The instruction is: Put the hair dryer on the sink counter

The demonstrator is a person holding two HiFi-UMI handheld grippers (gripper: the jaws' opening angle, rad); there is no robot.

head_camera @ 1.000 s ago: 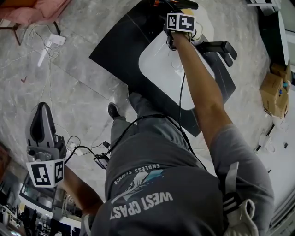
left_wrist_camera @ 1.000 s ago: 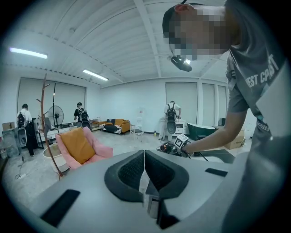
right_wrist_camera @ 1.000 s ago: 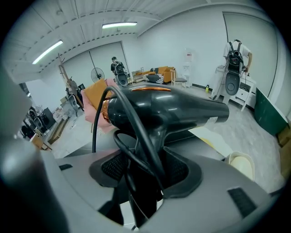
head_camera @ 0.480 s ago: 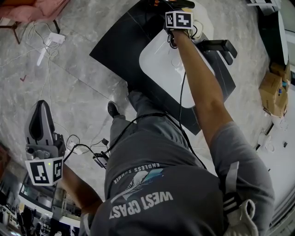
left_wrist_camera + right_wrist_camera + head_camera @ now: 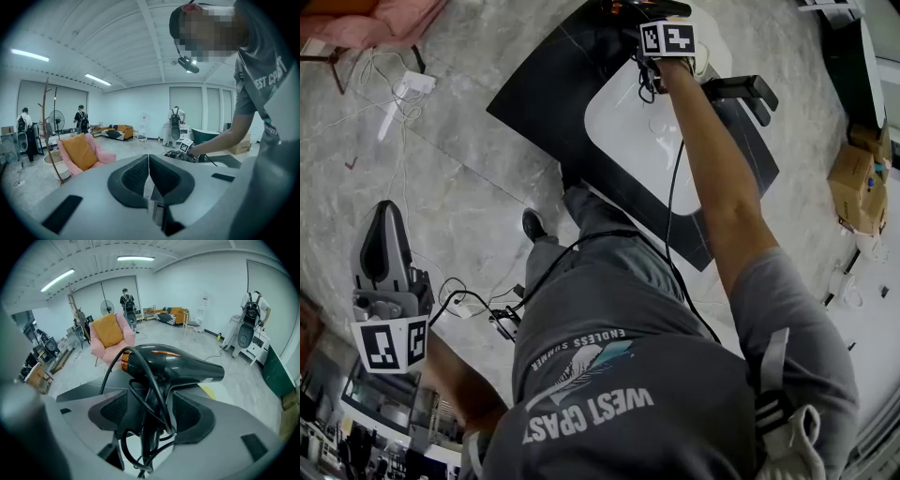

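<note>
The black hair dryer (image 5: 176, 365), with an orange ring at its back and its cord looped round the handle, stands between the jaws of my right gripper (image 5: 151, 412). Those jaws have just been opening; a gap shows beside the handle, and the pads no longer press it. In the head view the right gripper (image 5: 656, 19) and the hair dryer (image 5: 628, 7) are at the far edge of the black sink counter (image 5: 539, 98), beyond the white basin (image 5: 623, 141). My left gripper (image 5: 384, 251) hangs low at the left over the floor, shut and empty (image 5: 149, 176).
A black faucet (image 5: 745, 92) stands right of the basin. Cardboard boxes (image 5: 858, 178) lie on the floor at right. A white power strip with cables (image 5: 411, 84) and a pink chair (image 5: 375, 19) are at the upper left. Several people stand in the room behind.
The right gripper's marker cube has shifted slightly at the counter's far edge. The left gripper stays in the same place.
</note>
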